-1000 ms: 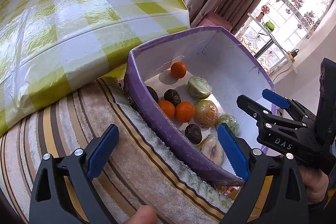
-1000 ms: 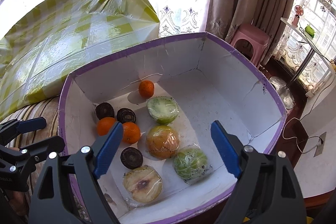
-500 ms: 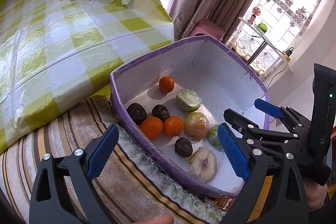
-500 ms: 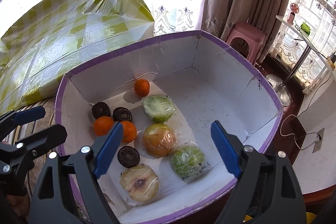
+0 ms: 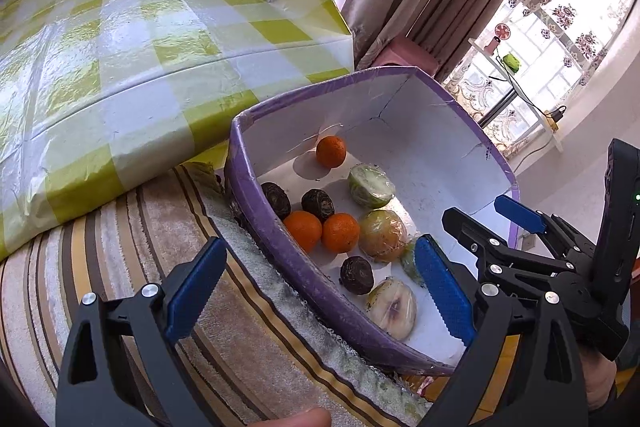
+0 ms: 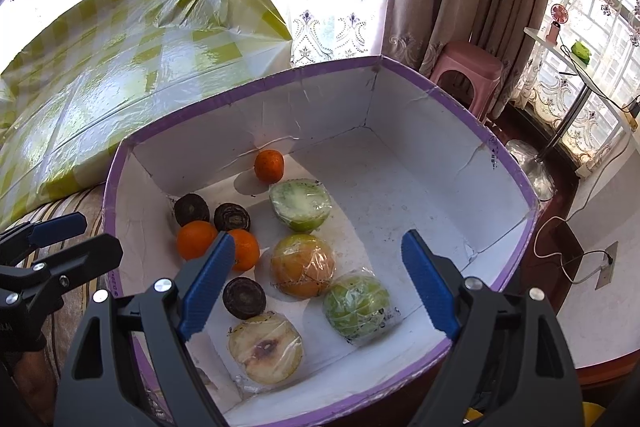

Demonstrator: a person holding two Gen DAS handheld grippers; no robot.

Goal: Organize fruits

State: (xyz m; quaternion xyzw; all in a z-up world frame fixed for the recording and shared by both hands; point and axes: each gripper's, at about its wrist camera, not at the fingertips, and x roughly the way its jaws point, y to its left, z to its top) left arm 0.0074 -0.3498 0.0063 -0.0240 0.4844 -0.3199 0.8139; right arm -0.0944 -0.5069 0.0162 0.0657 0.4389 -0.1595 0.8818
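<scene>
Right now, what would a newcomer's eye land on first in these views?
First the purple-edged white box filling the middle of the right wrist view, with fruit clustered at its left and near side: three oranges, three dark round fruits and four plastic-wrapped fruits. Behind it to the left sits a large bundle in glossy yellow-green checked wrap. Both the right hand-held gripper and left hand-held gripper hang open and empty.
</scene>
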